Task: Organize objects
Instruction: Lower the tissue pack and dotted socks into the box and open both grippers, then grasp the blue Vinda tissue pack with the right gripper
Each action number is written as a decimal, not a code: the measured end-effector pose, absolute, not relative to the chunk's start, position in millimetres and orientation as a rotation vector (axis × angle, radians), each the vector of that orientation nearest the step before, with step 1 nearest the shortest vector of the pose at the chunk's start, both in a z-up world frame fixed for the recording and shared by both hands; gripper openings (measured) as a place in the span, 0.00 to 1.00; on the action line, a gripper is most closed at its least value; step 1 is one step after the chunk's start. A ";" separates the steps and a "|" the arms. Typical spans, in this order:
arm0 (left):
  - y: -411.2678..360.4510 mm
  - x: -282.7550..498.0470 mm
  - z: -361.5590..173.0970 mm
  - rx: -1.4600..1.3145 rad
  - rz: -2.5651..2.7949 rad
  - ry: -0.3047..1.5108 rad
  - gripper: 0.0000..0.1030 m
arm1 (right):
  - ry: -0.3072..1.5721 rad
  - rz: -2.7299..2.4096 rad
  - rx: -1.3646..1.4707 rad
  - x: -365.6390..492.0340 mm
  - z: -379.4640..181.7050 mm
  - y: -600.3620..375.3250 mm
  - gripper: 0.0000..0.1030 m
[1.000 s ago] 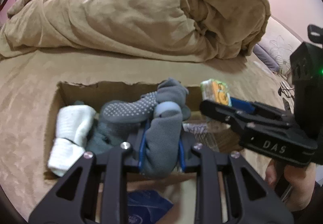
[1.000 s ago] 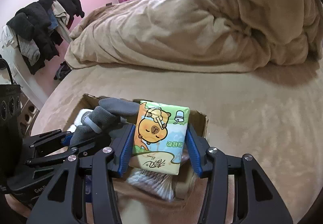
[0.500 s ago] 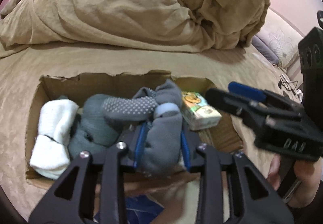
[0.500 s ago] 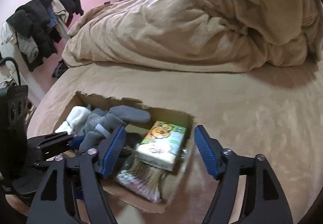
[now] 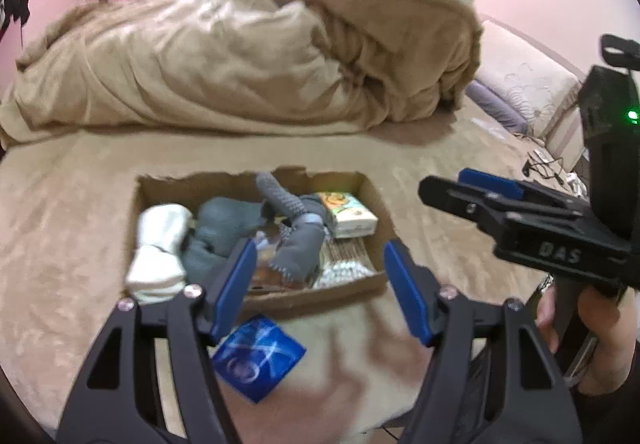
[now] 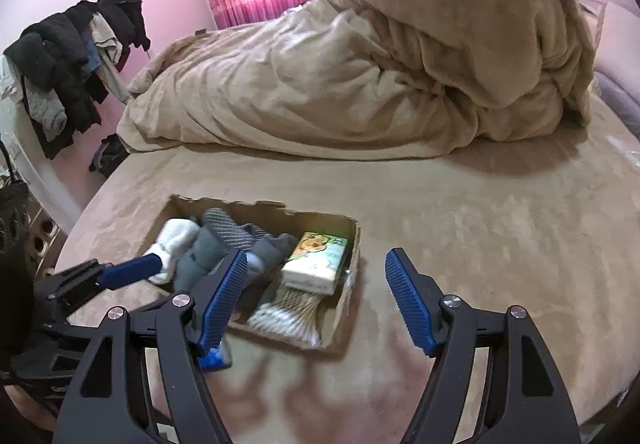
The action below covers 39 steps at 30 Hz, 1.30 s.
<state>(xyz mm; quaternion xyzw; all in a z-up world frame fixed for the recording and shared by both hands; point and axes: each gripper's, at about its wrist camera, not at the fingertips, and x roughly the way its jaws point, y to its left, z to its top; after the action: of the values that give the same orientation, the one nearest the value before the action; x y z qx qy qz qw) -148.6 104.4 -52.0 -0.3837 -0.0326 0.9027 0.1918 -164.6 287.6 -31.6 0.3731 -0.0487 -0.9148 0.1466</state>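
A low cardboard box (image 5: 376, 204) (image 6: 354, 244) sits on the bed. In it lie white socks (image 5: 160, 244) (image 6: 174, 240) at the left, grey dotted socks (image 5: 298, 240) (image 6: 236, 234) in the middle, a tissue pack with a cartoon print (image 5: 352, 214) (image 6: 318, 262) at the right, and a bundle of cotton swabs (image 5: 346, 264) (image 6: 288, 310) in front. A blue packet (image 5: 258, 358) (image 6: 214, 358) lies on the bed before the box. My left gripper (image 5: 320, 290) is open and empty above the box's near edge. My right gripper (image 6: 316, 302) is open and empty, near the box's right end.
A bunched tan duvet (image 5: 248, 56) (image 6: 380, 60) fills the back of the bed. Tan bed sheet (image 6: 500, 228) lies bare to the right of the box. Dark clothes (image 6: 72, 56) hang on a rack at the left. A pillow (image 5: 524, 84) lies at the far right.
My left gripper opened and let the grey socks fall into the box, then drew back. My right gripper released the tissue pack into the box earlier and also pulled back and up.
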 end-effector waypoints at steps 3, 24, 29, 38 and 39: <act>87.2 -127.4 -36.2 -1.065 2.565 -0.106 0.66 | -0.129 -2.630 1.066 -149.2 -19.7 278.2 0.73; -15.6 -36.2 -51.6 -1.189 2.702 -0.255 0.83 | 0.038 -2.589 1.067 -55.7 -2.1 209.0 0.83; -26.6 -34.6 -80.7 -1.279 2.715 -0.256 0.85 | 0.120 -2.515 1.105 -58.9 -27.4 189.8 0.83; -36.1 -49.8 -123.7 -1.387 2.712 -0.261 0.85 | 0.225 -2.383 1.170 -79.6 -77.5 158.3 0.85; -37.0 -51.7 -128.6 -1.399 2.708 -0.267 0.85 | 0.234 -2.366 1.183 -83.3 -85.0 154.3 0.85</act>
<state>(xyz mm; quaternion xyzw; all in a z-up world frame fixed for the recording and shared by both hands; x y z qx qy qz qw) -51.7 -37.0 -128.6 -0.4569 -0.0872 0.8843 0.0412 -83.3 154.3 -85.0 0.4325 0.0857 -0.8647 0.2405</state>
